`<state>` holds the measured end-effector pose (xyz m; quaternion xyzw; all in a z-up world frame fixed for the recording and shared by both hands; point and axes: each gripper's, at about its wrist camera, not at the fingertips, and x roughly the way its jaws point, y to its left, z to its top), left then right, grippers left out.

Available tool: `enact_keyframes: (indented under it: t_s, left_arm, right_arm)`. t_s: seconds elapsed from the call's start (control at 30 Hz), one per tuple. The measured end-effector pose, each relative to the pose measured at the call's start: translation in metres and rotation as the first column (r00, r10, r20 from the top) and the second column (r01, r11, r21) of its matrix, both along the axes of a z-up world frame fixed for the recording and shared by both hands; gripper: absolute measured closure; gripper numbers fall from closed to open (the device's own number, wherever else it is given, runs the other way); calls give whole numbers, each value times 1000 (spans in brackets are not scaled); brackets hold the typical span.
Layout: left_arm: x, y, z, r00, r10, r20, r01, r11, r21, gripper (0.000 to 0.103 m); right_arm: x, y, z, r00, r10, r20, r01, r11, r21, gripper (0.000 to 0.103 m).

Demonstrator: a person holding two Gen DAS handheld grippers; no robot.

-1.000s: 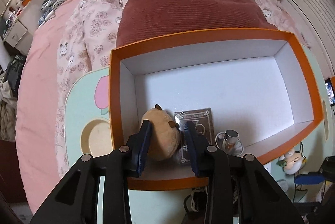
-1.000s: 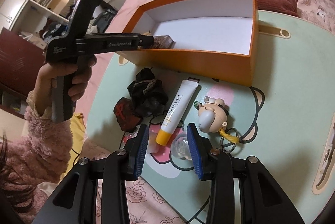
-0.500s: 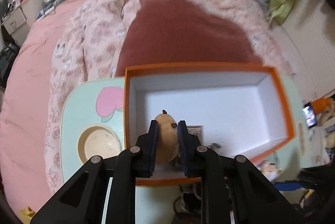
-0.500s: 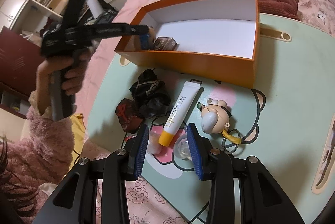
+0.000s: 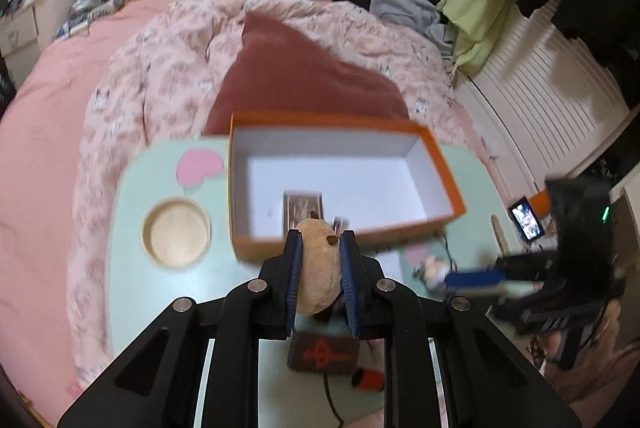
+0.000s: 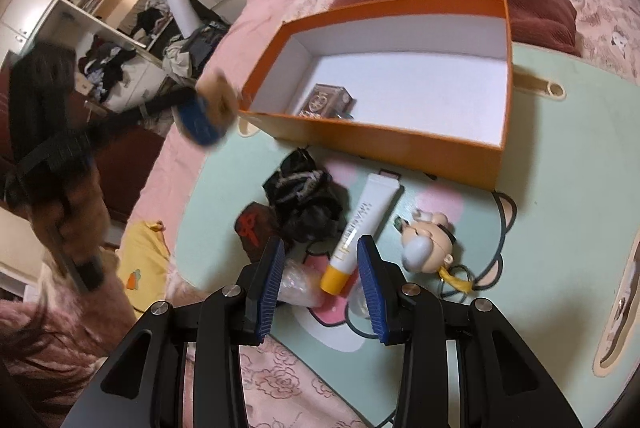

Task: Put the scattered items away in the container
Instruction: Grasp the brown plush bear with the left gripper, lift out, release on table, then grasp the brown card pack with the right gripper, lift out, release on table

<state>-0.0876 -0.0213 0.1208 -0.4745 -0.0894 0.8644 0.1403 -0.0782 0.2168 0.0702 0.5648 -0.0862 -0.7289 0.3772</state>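
Note:
My left gripper (image 5: 319, 242) is shut on a tan plush toy (image 5: 318, 268) and holds it in the air, in front of the near wall of the orange box (image 5: 440, 163). In the right wrist view the plush toy (image 6: 216, 95) hangs just outside the left corner of the box (image 6: 400, 143). A brown card pack (image 6: 326, 101) lies inside. My right gripper (image 6: 320, 248) is open, low over a white tube with a yellow cap (image 6: 362, 224). Beside it lie a black fabric bundle (image 6: 304, 199), a dark red block (image 6: 254, 228), a figurine keychain (image 6: 426, 242) and a clear plastic piece (image 6: 298, 286).
The mint tray table (image 6: 552, 187) rests on a pink bed and has a round cup recess (image 5: 176, 232) left of the box. A dark red pillow (image 5: 304, 87) lies behind the box. A hand in a pink sleeve (image 6: 72, 211) holds the left gripper. A lit phone (image 5: 526, 218) stands at the right.
My left gripper shut on the plush toy inside the box, then rose and drew back, carrying it out over the box's near wall. My right gripper stayed put.

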Motion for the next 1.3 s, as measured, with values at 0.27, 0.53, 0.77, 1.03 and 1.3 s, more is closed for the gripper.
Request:
enact_keyframes:
  t_s: [0.27, 0.53, 0.77, 1.03, 1.3]
  left_arm:
    - [31, -21, -39, 991, 127, -41, -121, 986, 118, 46]
    - [48, -33, -51, 954, 252, -165, -265, 963, -59, 40]
    - [45, -48, -70, 967, 241, -87, -237, 970, 51, 40]
    - [43, -46, -75, 970, 234, -69, -229, 970, 79, 40]
    - [46, -50, -71, 965, 249, -76, -243, 966, 84, 40]
  right_arm:
    - [-38, -28, 38, 999, -24, -23, 22, 998, -61, 56]
    - [-113, -99, -7, 974, -56, 220, 42, 997, 71, 46]
    - [-126, -142, -35, 973, -44, 226, -7, 975, 222, 46]
    - [-114, -183, -38, 999, 22, 43, -38, 908, 418, 44]
    - [-111, -171, -24, 999, -4, -44, 21, 921, 389, 62]
